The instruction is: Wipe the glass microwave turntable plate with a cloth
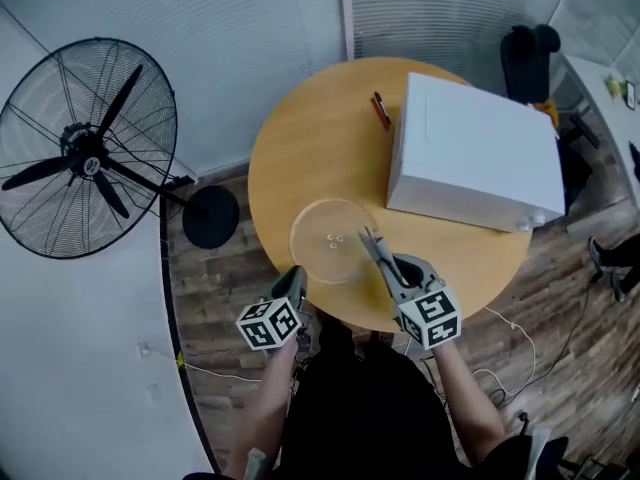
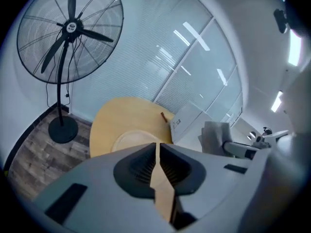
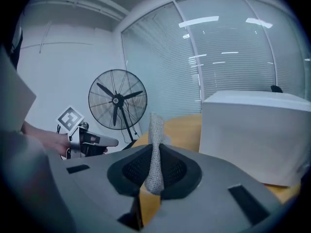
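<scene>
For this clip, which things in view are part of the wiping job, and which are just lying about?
Part of the job:
glass turntable plate
grey cloth, clamped in the right gripper
left gripper, shut and empty

Lying about:
white box-shaped appliance
red pen-like item on the table
standing fan
black chair

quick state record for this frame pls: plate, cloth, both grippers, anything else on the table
plate: glass turntable plate, flat on the round wooden table, near its front edge
cloth: grey cloth, pinched in the right gripper, at the plate's right rim; contact unclear
left gripper: left gripper, jaws together, nothing between them, by the table's near edge
also on table: white microwave; red pen-like item
floor: standing fan, left of the table
</scene>
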A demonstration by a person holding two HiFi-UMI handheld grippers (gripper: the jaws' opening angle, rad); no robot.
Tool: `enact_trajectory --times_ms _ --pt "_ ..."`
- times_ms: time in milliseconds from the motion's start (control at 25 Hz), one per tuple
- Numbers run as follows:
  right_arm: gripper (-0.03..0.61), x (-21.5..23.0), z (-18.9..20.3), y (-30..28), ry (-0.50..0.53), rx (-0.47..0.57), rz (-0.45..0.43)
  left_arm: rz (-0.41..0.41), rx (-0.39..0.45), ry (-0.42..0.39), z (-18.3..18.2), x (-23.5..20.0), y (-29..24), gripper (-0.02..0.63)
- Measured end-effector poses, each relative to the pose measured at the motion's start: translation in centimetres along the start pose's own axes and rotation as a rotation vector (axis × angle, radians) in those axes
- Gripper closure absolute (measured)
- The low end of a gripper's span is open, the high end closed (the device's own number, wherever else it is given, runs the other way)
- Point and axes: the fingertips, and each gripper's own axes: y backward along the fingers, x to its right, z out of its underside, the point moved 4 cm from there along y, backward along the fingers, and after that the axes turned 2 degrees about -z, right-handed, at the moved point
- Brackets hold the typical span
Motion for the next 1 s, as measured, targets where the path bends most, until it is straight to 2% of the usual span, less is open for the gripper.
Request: enact_trajectory --times_ms 240,480,600,720,1000 --pt "0.534 0.0 -3.9 6.3 0.018 0.167 -0.052 0.018 0.14 -0.155 -2.1 6.9 4.7 0.617" --pt "0.534 -0.4 -4.9 11.8 0.043 0.245 -0.114 0.037 0.245 -0.273 -2.3 12.3 9.8 0.617" --pt "0.54 -0.3 -5.1 13.5 0.048 0.272 -0.113 0.037 0.276 -0.324 -1.8 14.0 11.4 0.617" --pt "0.543 -0.4 -4.4 14.8 0.05 0.274 -0.116 0.029 0.276 -0.342 -0.5 14.9 12.1 0.617" --pt "0.545 -0.2 -4.2 16.2 0.034 0.28 -0.106 0.028 0.283 -0.338 -0.4 16.2 12.7 0.617"
